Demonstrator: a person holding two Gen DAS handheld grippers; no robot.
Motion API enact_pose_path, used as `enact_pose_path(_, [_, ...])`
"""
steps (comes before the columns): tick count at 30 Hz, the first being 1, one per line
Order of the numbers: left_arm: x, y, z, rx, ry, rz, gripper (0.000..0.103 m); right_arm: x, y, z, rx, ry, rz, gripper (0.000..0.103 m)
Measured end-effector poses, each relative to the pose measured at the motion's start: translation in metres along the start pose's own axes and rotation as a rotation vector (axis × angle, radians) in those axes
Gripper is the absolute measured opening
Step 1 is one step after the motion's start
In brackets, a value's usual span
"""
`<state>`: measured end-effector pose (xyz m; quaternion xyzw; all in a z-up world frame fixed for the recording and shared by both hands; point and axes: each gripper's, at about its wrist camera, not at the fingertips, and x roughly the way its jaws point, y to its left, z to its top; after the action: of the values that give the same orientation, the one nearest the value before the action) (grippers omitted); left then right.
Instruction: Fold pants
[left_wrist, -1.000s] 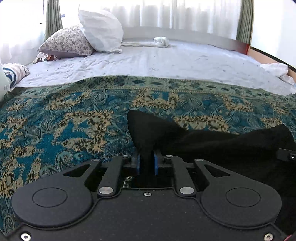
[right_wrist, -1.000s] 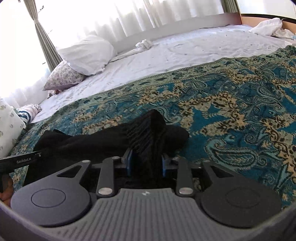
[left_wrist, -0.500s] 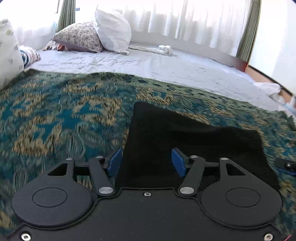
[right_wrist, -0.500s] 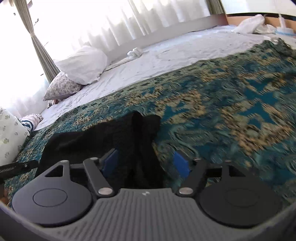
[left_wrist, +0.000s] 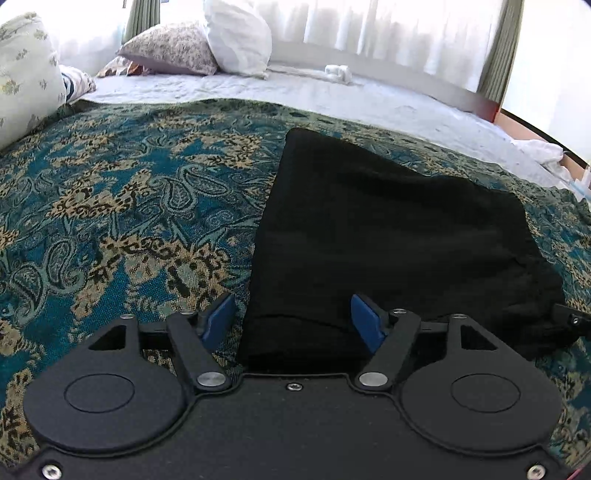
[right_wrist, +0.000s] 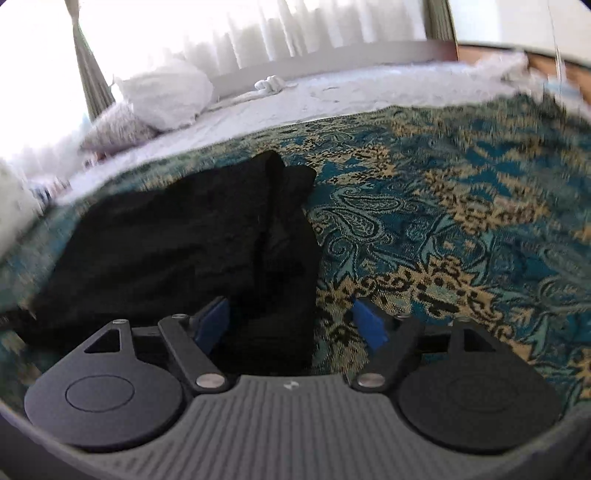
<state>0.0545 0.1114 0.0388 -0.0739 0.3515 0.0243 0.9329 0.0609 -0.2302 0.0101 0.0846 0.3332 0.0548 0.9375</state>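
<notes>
The pants (left_wrist: 388, 236) lie flat on the blanket (left_wrist: 122, 206), between the just-opened, released jaws of both the left gripper (left_wrist: 293, 319) and the right gripper (right_wrist: 291, 321).

Paisley bedspread (left_wrist: 129, 206) on bed; white pillow (left_wrist: 238, 35) + floral pillow (left_wrist: 170, 50) far end.

One black pants (left_wrist: 388, 236), one paisley bedspread (left_wrist: 129, 206), three pillows (left_wrist: 236, 35), two open claws (left_wrist: 293, 319).
</notes>
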Motion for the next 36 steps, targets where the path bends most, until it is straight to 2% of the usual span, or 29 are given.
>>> enact_pose_path(4, [0.0, 0.0, -0.003, 0.021, -0.011, -0.001, 0.069, 0.003, 0.011, -0.003, -0.068, 0.003, -0.056, 0.085])
enact_pose_path(12, [-0.002, 0.003, -0.01, 0.043, -0.04, -0.023, 0.07, -0.003, 0.012, -0.007, -0.046, 0.001, -0.083, 0.087])
enact_pose_path(15, [-0.009, 0.003, -0.011, 0.032, -0.045, -0.025, 0.071, -0.015, 0.017, -0.011, -0.036, -0.027, -0.097, 0.089])
enact_pose_path(19, [-0.025, 0.001, -0.015, 0.037, -0.072, -0.027, 0.087, -0.031, 0.024, -0.018, -0.017, -0.088, -0.104, 0.09])
enact_pose_path(25, [-0.044, -0.016, -0.024, 0.107, -0.106, -0.033, 0.091, -0.04, 0.046, -0.025, 0.004, -0.126, -0.064, 0.093])
enact_pose_path(29, [-0.045, -0.024, -0.03, 0.129, -0.108, -0.05, 0.094, -0.036, 0.07, -0.035, -0.067, -0.13, -0.056, 0.102])
enact_pose_path(36, [-0.036, -0.03, -0.042, 0.148, -0.086, -0.037, 0.097, -0.024, 0.09, -0.05, -0.146, -0.09, -0.08, 0.103])
